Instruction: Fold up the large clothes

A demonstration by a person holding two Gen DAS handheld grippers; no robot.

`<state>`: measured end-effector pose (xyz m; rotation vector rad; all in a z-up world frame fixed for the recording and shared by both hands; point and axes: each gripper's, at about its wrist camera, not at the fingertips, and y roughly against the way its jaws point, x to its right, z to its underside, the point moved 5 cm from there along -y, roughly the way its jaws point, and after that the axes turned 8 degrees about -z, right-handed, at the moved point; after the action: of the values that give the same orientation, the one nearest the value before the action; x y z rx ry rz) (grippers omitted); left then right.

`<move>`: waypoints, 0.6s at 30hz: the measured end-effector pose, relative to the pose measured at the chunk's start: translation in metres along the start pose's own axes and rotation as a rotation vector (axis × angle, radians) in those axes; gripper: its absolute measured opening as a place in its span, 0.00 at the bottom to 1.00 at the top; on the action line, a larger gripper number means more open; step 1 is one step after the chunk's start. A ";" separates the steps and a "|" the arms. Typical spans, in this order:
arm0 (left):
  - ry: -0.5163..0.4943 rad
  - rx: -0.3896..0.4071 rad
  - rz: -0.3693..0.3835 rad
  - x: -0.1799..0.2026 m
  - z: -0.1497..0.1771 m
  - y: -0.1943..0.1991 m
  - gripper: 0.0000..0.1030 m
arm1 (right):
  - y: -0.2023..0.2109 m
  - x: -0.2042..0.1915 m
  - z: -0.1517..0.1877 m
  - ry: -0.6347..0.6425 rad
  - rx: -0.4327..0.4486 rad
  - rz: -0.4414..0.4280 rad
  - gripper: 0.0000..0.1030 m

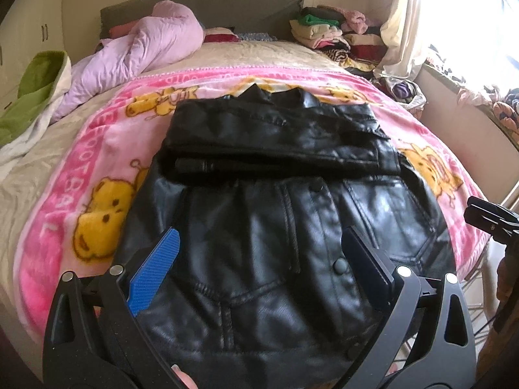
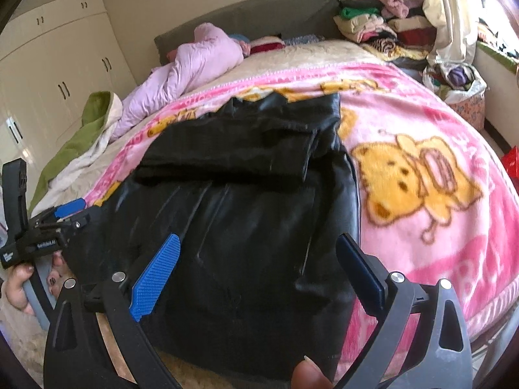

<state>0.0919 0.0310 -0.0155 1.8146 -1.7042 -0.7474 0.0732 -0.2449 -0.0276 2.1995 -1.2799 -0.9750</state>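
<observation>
Pink "FOOTBALL" blanket point(image 1: 97, 149), black leather jacket point(image 1: 275, 227), "GenRobot.AI" left hand-held gripper point(image 2: 69, 215)

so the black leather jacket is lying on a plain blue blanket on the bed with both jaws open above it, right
Not quite: the blanket is pink with yellow cartoon bears, not plain blue, as the right wrist view shows. The rest holds: the black leather jacket lies on it, and the left gripper and right gripper have open jaws.

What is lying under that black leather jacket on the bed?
The jacket rests on a pink cartoon-bear blanket, which covers a beige bedspread. Anything directly beneath the jacket is hidden.
</observation>
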 end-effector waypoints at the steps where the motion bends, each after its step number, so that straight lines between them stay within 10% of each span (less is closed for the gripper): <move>1: 0.004 -0.005 -0.012 -0.005 0.001 -0.001 0.91 | 0.000 0.002 0.003 -0.004 -0.006 0.002 0.93; 18: 0.073 -0.130 -0.132 -0.097 0.040 -0.008 0.91 | -0.005 0.027 0.067 -0.047 -0.130 0.008 0.93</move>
<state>0.0645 0.1276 -0.0460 1.8541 -1.4667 -0.8159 0.0351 -0.2665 -0.0856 2.0835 -1.2092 -1.0809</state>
